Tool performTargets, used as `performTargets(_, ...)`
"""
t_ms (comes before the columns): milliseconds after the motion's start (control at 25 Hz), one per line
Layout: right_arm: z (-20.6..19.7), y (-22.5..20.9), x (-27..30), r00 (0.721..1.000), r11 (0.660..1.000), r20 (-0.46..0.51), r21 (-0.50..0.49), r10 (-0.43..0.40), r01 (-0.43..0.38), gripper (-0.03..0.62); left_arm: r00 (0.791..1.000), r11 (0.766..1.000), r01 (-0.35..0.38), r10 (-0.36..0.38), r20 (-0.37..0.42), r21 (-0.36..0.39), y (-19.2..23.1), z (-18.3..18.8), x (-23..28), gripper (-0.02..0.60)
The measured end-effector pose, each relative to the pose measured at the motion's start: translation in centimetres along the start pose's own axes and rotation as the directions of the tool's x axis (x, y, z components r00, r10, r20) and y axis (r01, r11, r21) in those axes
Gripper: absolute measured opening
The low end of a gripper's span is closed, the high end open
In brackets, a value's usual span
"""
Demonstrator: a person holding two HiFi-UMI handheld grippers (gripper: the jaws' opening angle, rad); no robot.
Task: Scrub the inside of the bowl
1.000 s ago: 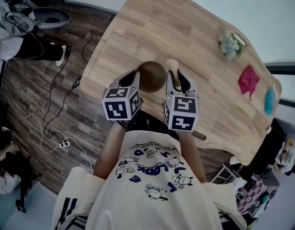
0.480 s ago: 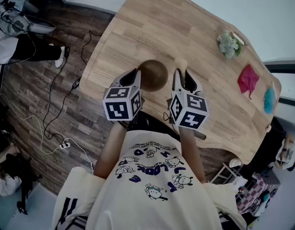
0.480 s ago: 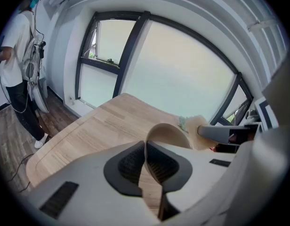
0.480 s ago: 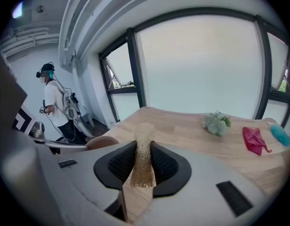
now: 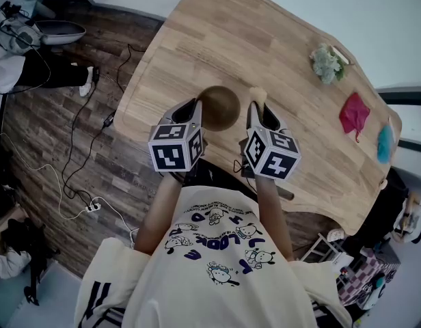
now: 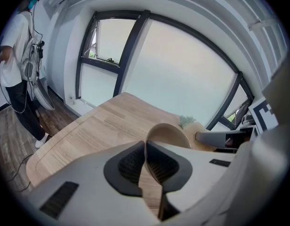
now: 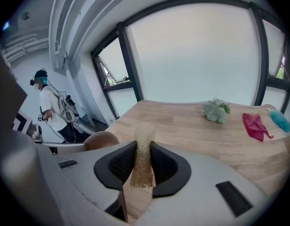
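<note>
A brown wooden bowl (image 5: 219, 106) sits tipped on its side near the table's front edge. My left gripper (image 5: 192, 108) is shut on the bowl's rim; in the left gripper view the thin wall of the bowl (image 6: 166, 134) runs between the black pads (image 6: 131, 164). My right gripper (image 5: 259, 109) is just right of the bowl, shut on a tan mesh scrubber (image 5: 257, 94). In the right gripper view the scrubber (image 7: 142, 157) is squeezed between the pads, with the bowl (image 7: 101, 139) at lower left. The scrubber is outside the bowl.
On the wooden table (image 5: 265, 39) lie a pale green bunch (image 5: 328, 63), a red cloth (image 5: 354, 115) and a blue item (image 5: 385, 144) at the far right. Cables (image 5: 80, 149) run over the floor at left. A person (image 6: 18, 55) stands by the window.
My right gripper has shifted to the right with the scrubber, leaving a small gap to the bowl. The left gripper and the bowl have hardly moved.
</note>
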State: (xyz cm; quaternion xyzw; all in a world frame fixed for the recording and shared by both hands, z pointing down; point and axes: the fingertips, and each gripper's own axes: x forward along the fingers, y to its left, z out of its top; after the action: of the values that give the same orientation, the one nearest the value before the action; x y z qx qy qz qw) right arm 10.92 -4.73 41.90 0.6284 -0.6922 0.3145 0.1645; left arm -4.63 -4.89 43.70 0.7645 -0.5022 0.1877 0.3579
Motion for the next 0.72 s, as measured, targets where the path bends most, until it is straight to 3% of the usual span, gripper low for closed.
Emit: performTargets(720, -0.68, 0.00, 0.32, 1.000, 1.000, -0.027, 0.024, 0.000, 0.001, 0.078, 1.000, 1.000, -0.015, 0.015, 0.006, -0.010, 0.75, 0.40, -0.29, 0.044)
